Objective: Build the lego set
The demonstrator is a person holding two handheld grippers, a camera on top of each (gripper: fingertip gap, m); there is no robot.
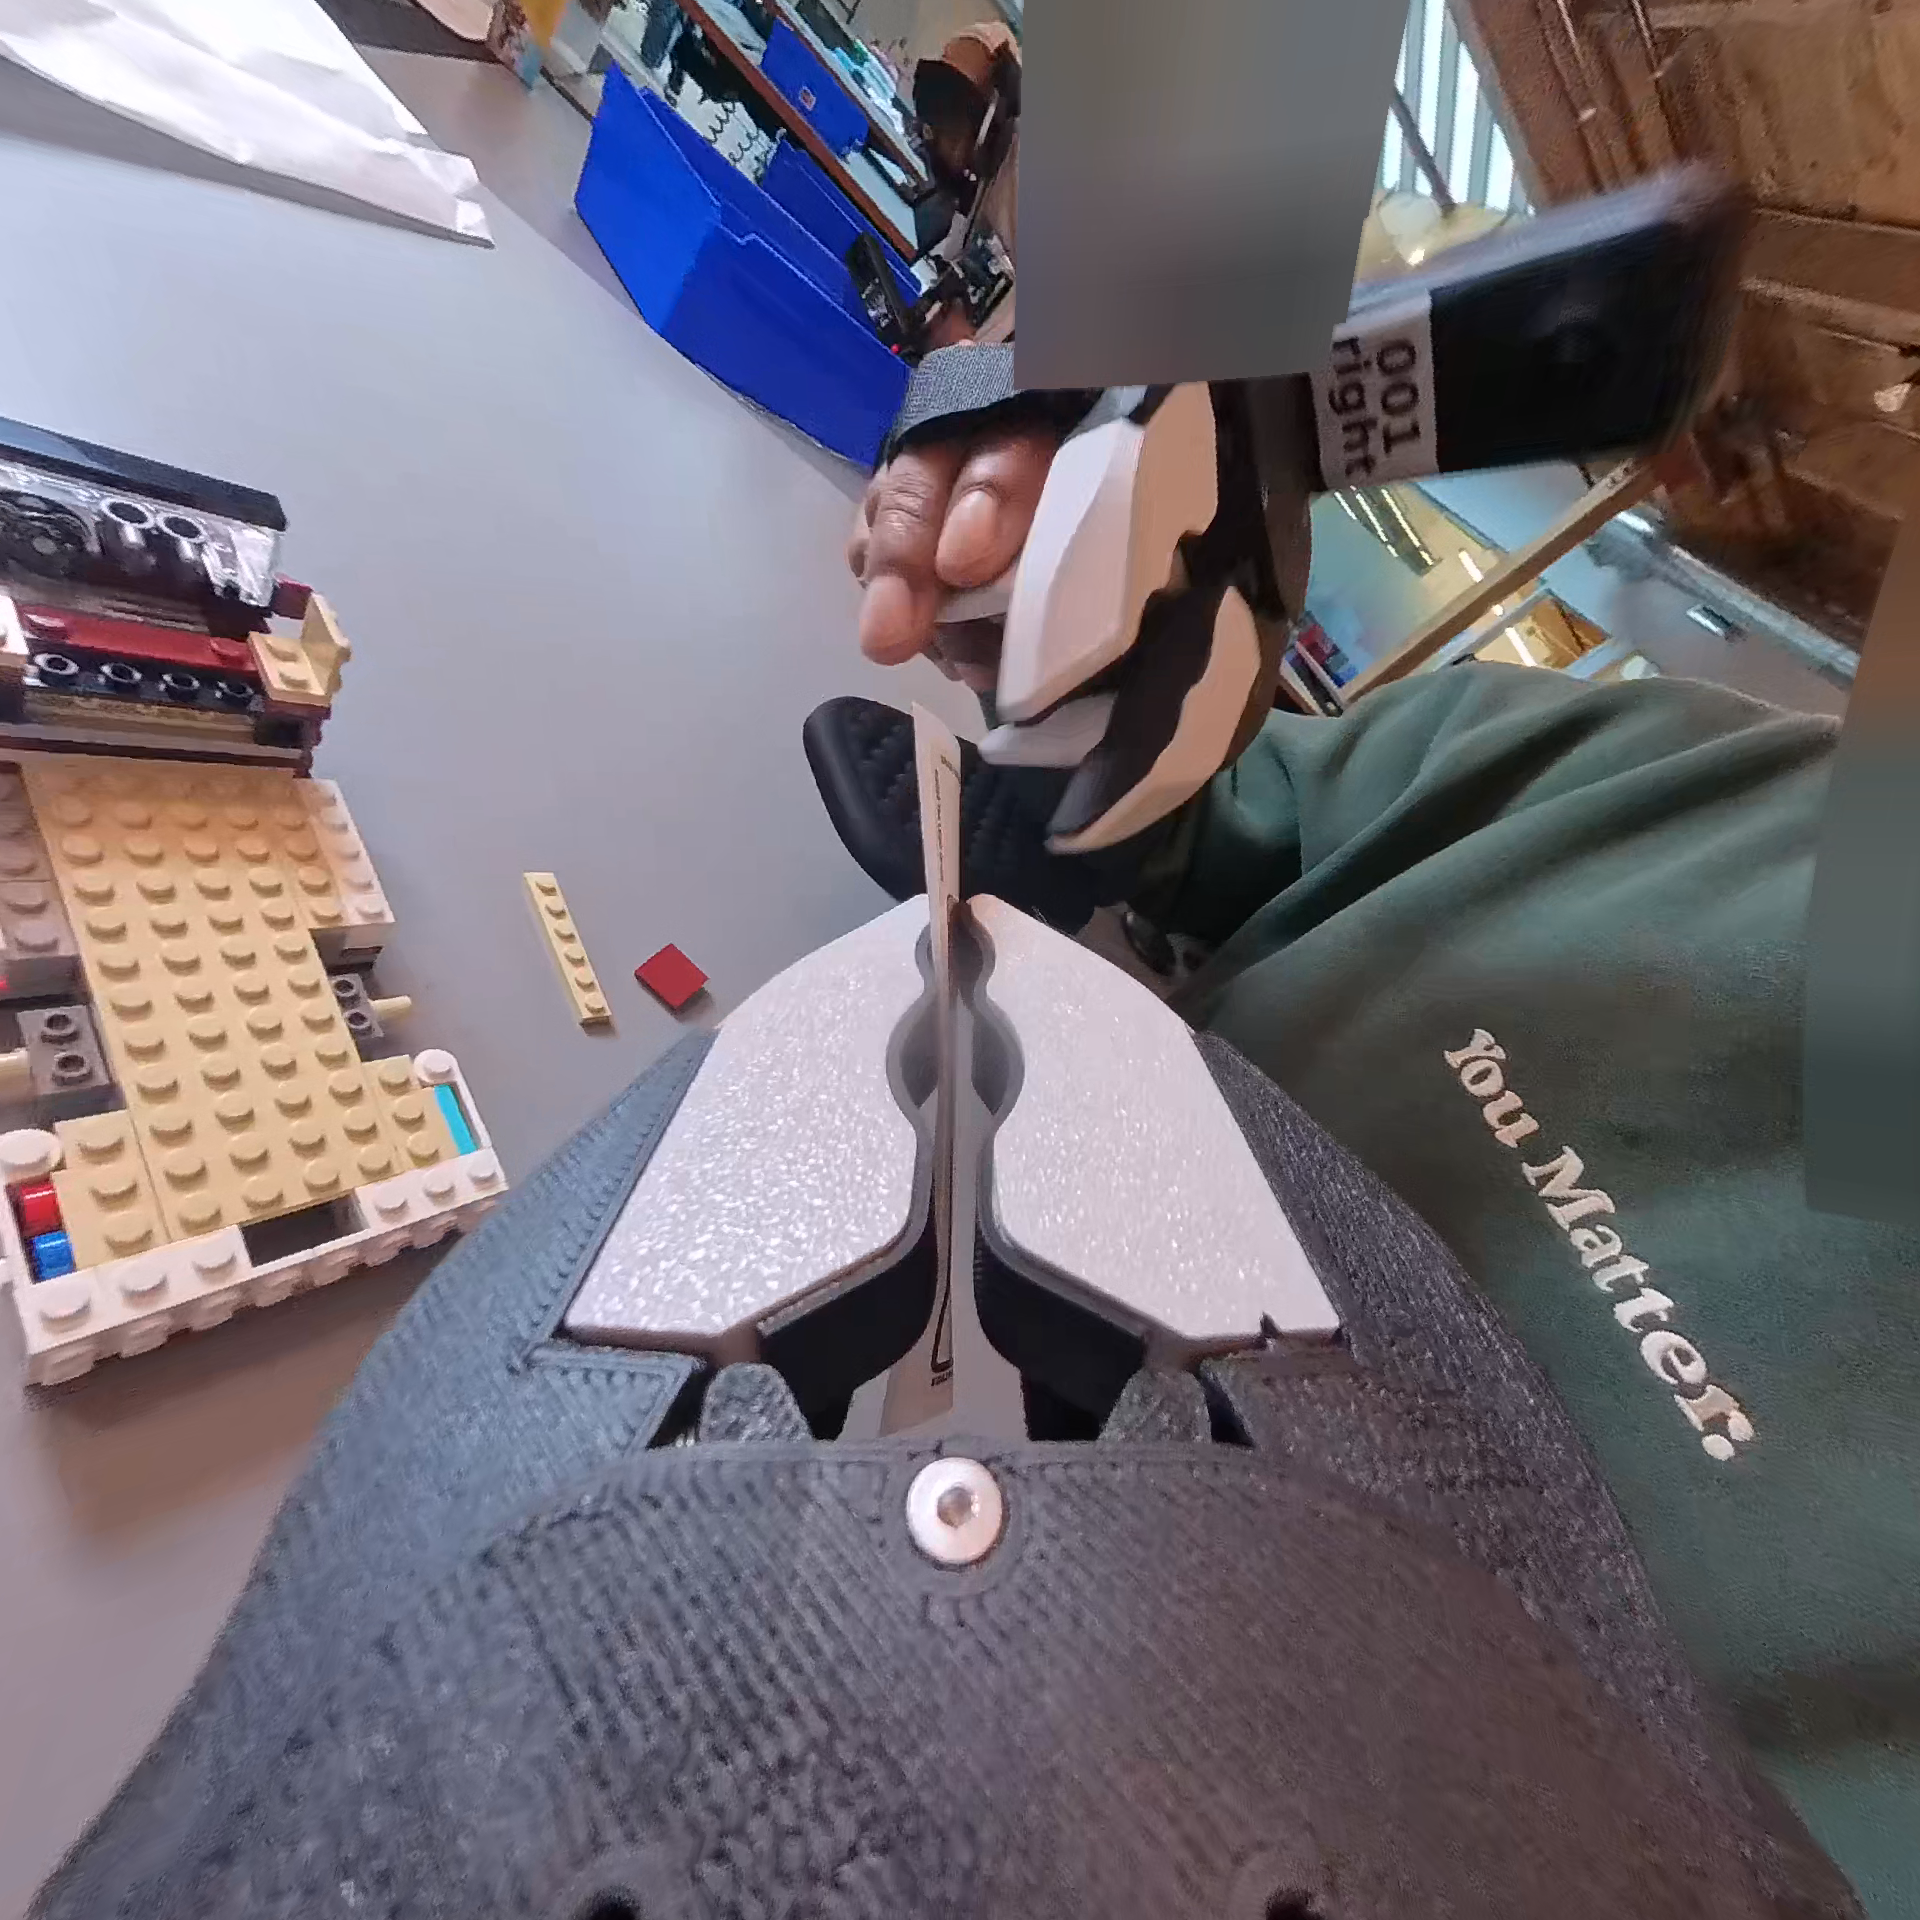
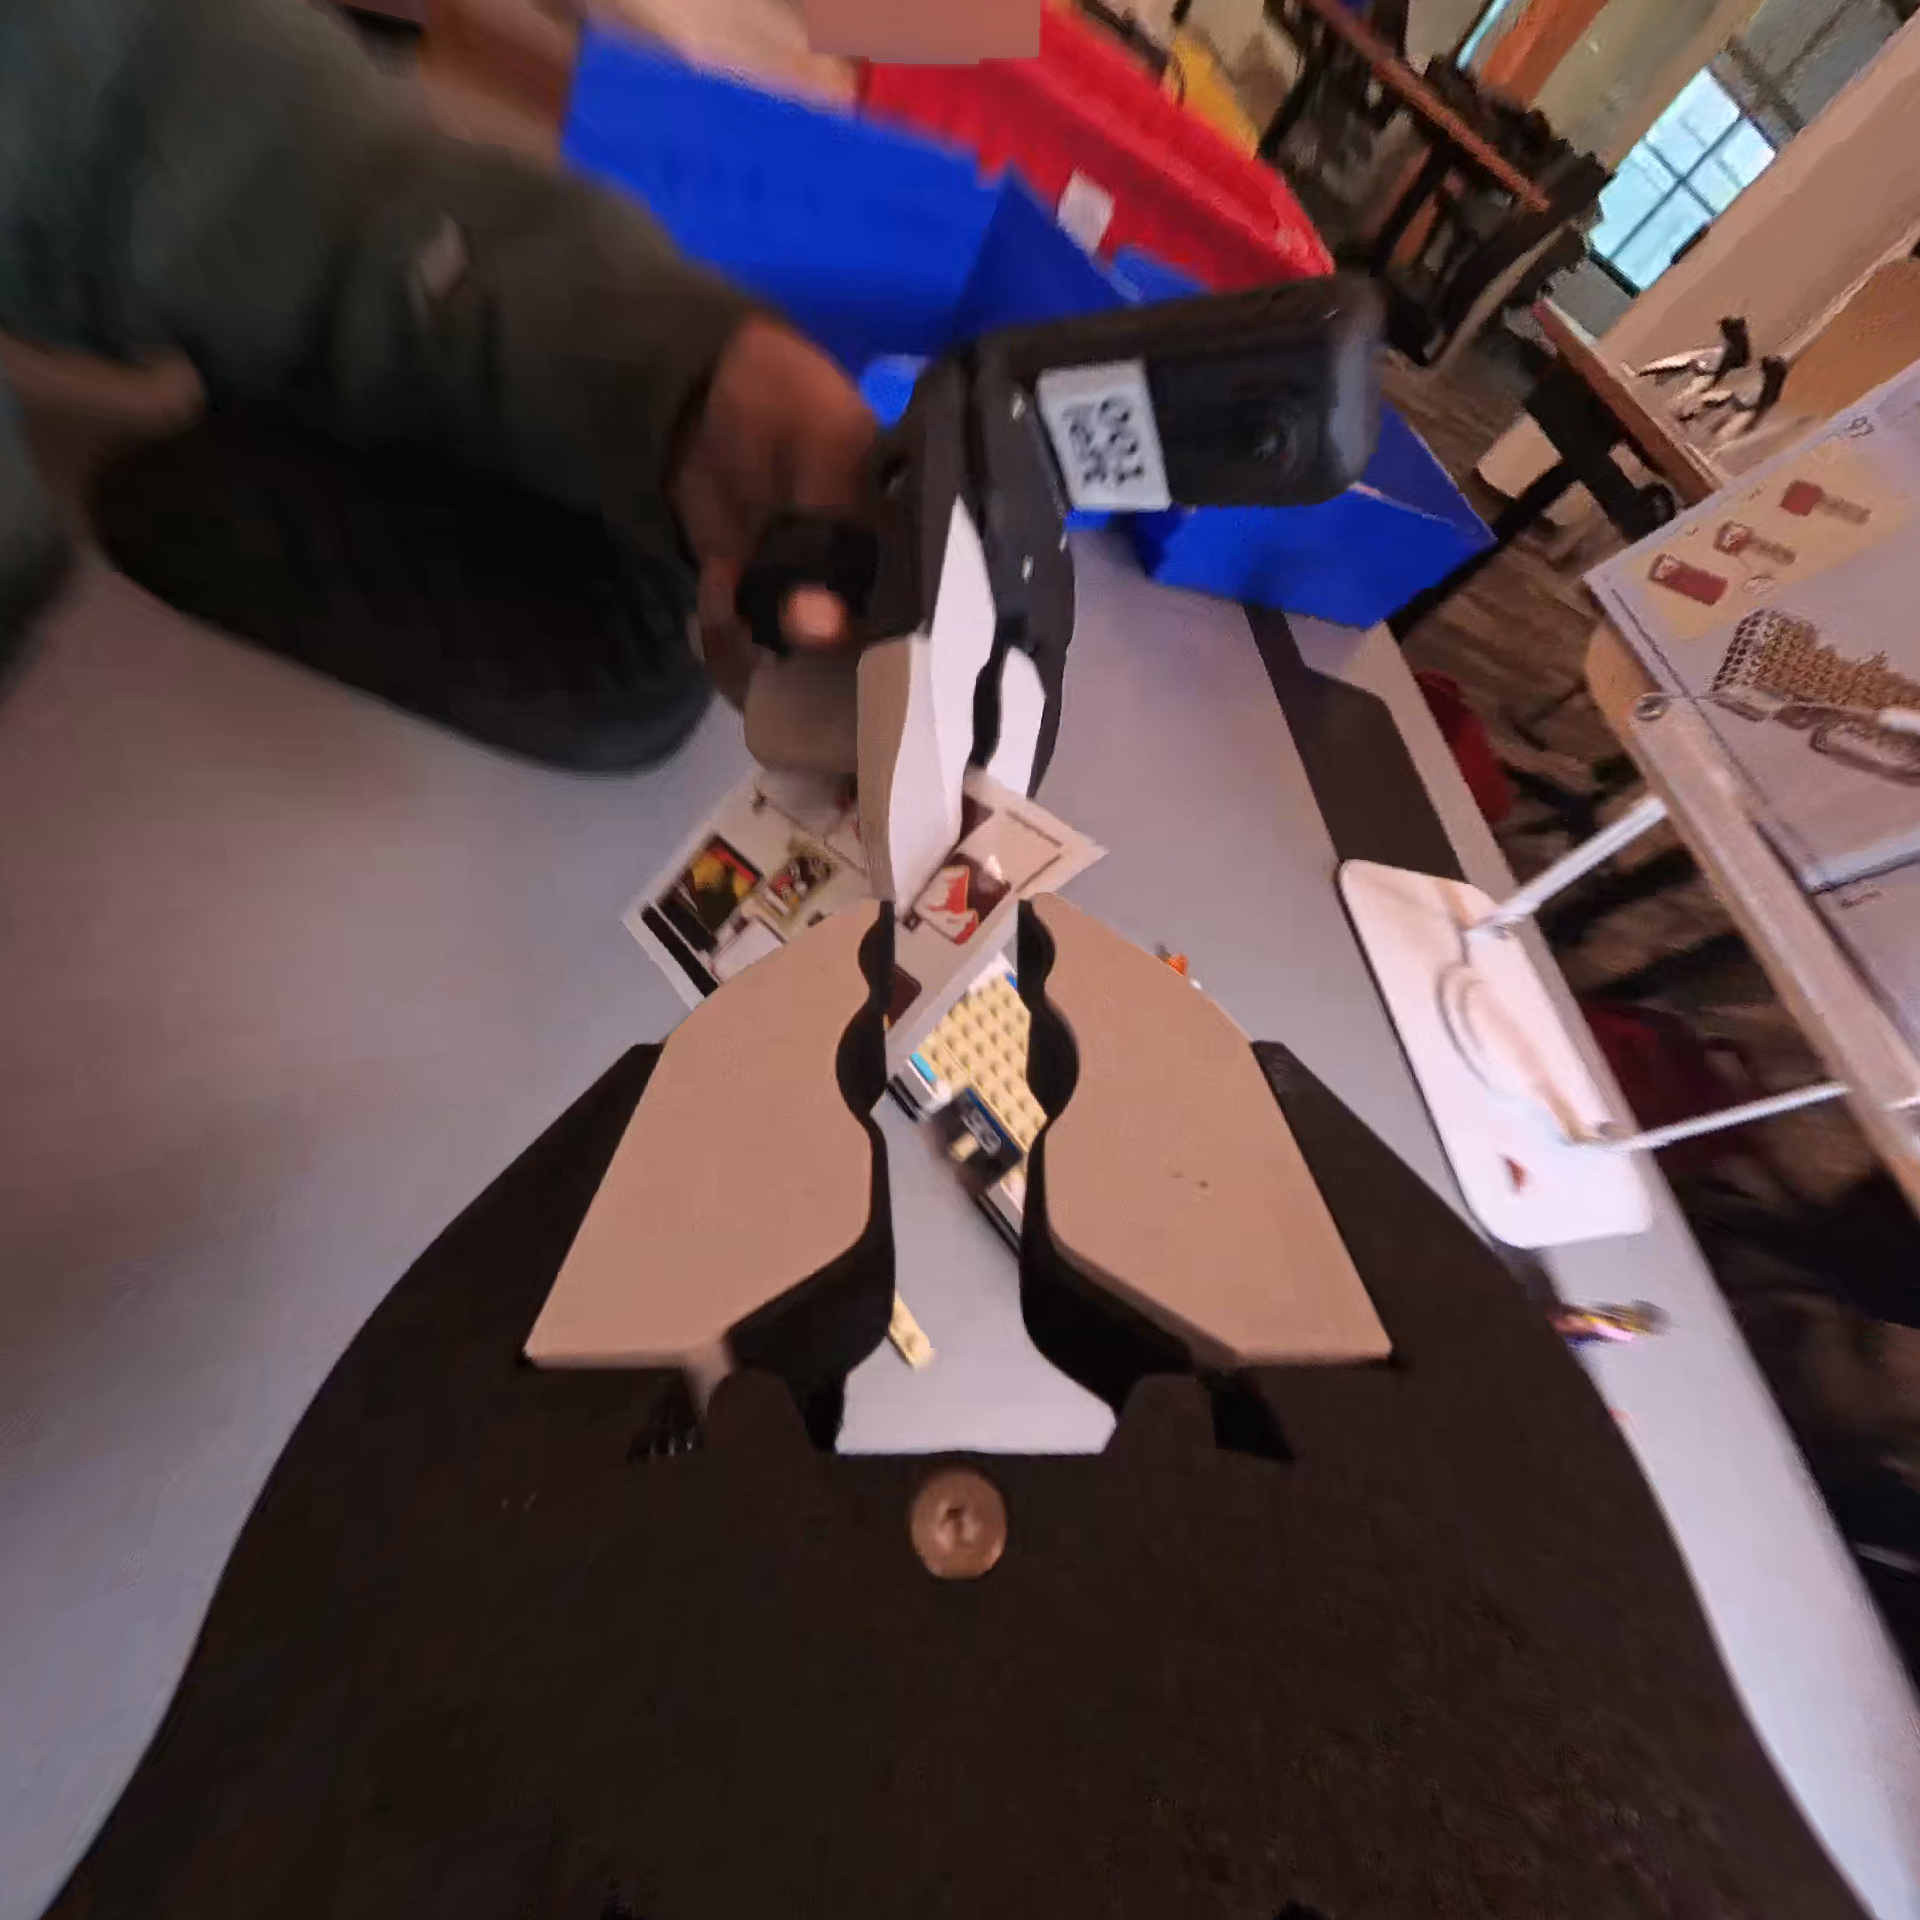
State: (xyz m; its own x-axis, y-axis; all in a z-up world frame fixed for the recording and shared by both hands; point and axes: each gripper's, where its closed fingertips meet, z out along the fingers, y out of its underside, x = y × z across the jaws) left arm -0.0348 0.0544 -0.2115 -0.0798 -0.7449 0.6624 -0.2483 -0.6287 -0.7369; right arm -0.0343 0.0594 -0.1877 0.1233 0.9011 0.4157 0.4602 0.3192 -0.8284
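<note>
My left gripper (image 1: pixel 961 914) is shut on a thin white sticker sheet (image 1: pixel 940 831), seen edge-on and held upright above the table. In the right wrist view the left gripper (image 2: pixel 956 821) holds the sheet (image 2: pixel 977 883), printed side showing, just beyond my right gripper (image 2: pixel 956 914), which is open and empty. The right gripper also shows in the left wrist view (image 1: pixel 1023 774), close above the sheet's top edge. The partly built lego model (image 1: pixel 197 987), with tan plates and a white border, lies on the grey table at the left. It also shows in the right wrist view (image 2: pixel 987 1039), under the sheet.
A loose tan plate (image 1: pixel 566 951) and a red tile (image 1: pixel 670 977) lie right of the model. Blue bins (image 1: pixel 727 260) stand past the table's far edge. An instruction booklet (image 2: pixel 1787 644) rests on a stand with a white base (image 2: pixel 1486 1049) at the right. My two grippers' fingertips are within a few centimetres of each other.
</note>
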